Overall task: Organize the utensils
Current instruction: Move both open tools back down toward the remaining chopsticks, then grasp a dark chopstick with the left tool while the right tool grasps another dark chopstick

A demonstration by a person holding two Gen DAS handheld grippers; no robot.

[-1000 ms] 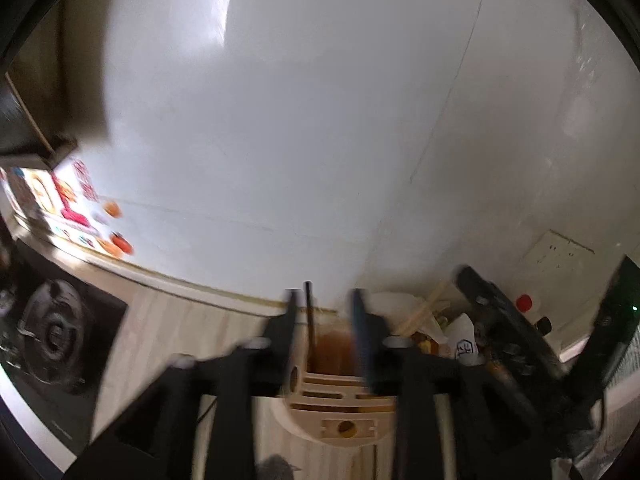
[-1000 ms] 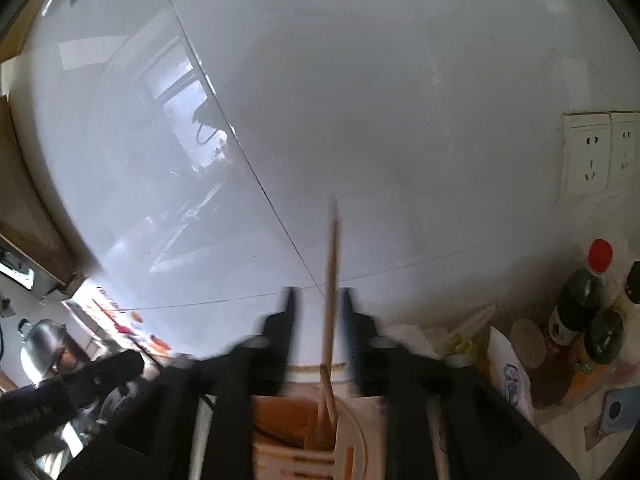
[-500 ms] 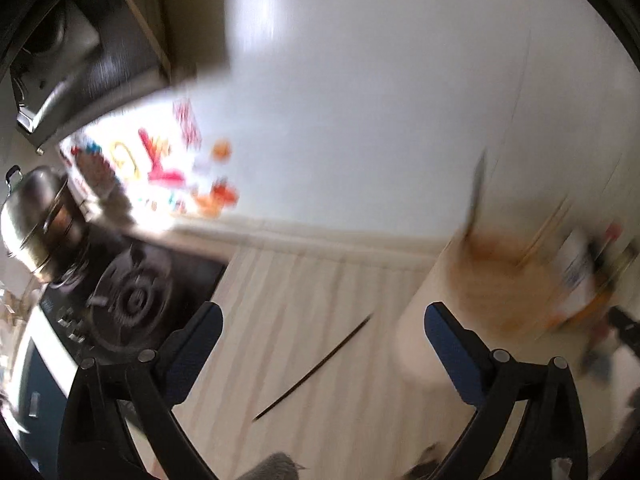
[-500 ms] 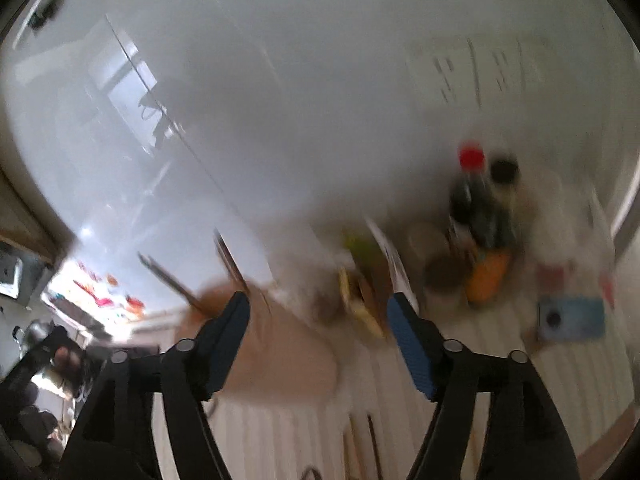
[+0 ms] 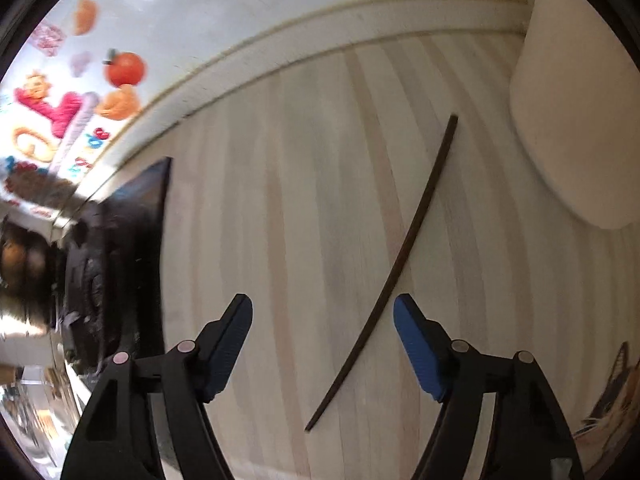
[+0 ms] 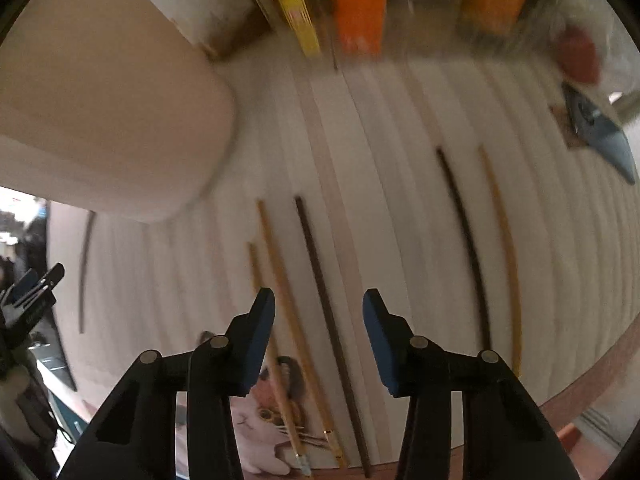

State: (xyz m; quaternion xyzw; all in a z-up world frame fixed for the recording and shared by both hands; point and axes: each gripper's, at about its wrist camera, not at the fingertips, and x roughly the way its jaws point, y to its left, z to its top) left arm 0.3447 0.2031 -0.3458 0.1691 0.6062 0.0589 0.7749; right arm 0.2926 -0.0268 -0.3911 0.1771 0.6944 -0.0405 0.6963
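Left wrist view: left gripper (image 5: 322, 330) spread wide, holding nothing, low over the pale striped wooden counter (image 5: 280, 200). One dark chopstick (image 5: 404, 256) lies flat on the counter, running from near centre diagonally to far right; its near stretch sits between the two fingers, closer to the right one, not touched. Cream utensil holder (image 5: 576, 120) stands far right, its wall just beside the chopstick's far end. Black stovetop (image 5: 120, 264) at left. Fruit-pattern wall stickers (image 5: 72, 108) far left.

Right wrist view: right gripper (image 6: 319, 322) also spread, empty. Below it, a dark chopstick (image 6: 328, 312) lies lengthwise between the fingers, with two light bamboo chopsticks (image 6: 280, 280) just left of it, one partly under the left finger. Further right, well apart: another dark chopstick (image 6: 466, 240) and a light one (image 6: 500, 240), roughly parallel. The holder (image 6: 100, 120) fills far left; blurred orange and yellow packages (image 6: 360, 4) at far edge. The left gripper (image 6: 32, 292) shows at left edge, beside its chopstick.

Progress, judged: six chopsticks loose on the counter, none gripped. Holder contents not visible here. Most of the sorting appears left; each gripper looks lined up for a pick.
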